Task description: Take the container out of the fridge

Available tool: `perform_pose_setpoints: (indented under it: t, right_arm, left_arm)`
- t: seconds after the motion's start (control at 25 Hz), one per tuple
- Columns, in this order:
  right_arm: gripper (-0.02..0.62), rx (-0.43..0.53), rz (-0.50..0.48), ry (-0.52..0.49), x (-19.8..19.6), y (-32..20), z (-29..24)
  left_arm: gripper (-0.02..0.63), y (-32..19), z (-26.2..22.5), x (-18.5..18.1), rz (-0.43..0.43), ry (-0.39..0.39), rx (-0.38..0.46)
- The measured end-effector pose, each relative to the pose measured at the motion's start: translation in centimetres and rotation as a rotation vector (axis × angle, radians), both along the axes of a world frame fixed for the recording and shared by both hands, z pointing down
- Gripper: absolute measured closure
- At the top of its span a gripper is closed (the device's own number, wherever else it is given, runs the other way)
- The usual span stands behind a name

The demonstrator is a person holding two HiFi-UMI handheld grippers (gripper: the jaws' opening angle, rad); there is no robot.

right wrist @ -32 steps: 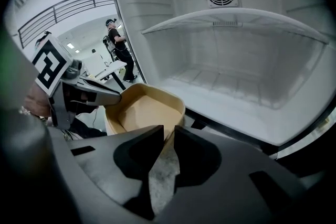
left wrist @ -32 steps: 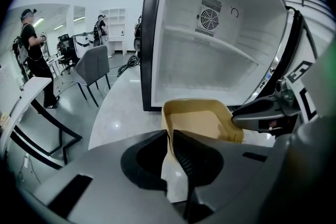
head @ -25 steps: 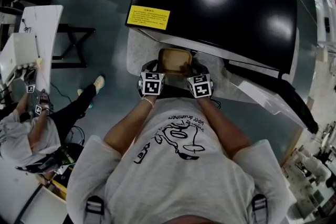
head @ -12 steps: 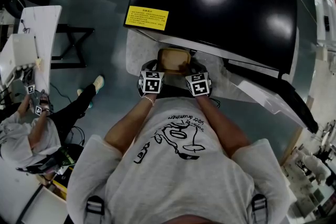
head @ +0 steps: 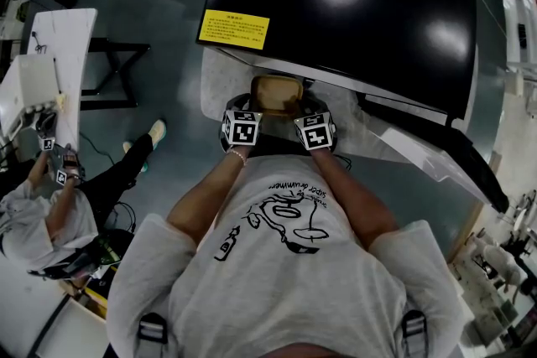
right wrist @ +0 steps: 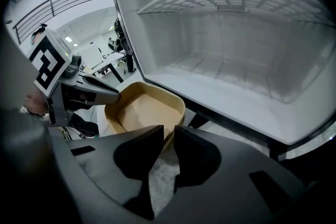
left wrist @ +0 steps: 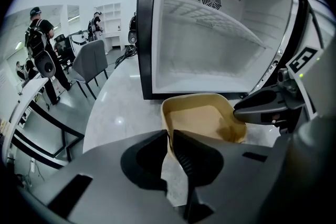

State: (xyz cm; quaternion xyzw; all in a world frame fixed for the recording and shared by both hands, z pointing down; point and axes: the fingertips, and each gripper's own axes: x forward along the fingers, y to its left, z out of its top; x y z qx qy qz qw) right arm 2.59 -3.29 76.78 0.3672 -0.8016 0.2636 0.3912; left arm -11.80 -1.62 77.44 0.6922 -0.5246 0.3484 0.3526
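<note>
The tan container (head: 277, 94) is outside the black mini fridge (head: 352, 4), just in front of its open mouth and above the pale stone table (head: 211, 84). I cannot tell whether its base touches the tabletop. The left gripper (left wrist: 169, 136) pinches the container's left wall and the right gripper (right wrist: 169, 134) pinches its right wall, each pair of jaws nearly together on the thin rim. In the head view the marker cubes cover both jaw tips, and the fridge's black top hides its white interior. The open door (head: 436, 163) shows only in part.
</note>
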Motion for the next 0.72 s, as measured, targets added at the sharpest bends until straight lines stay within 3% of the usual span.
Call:
perform_pose_setpoints:
  t: [0.72]
  right_arm:
    - [0.518,-0.032,-0.006,0.023,-0.10,-0.24,0.97]
  left_arm:
    - [0.558,-0.41,1.06,0.04,0.014,-0.008,-0.019]
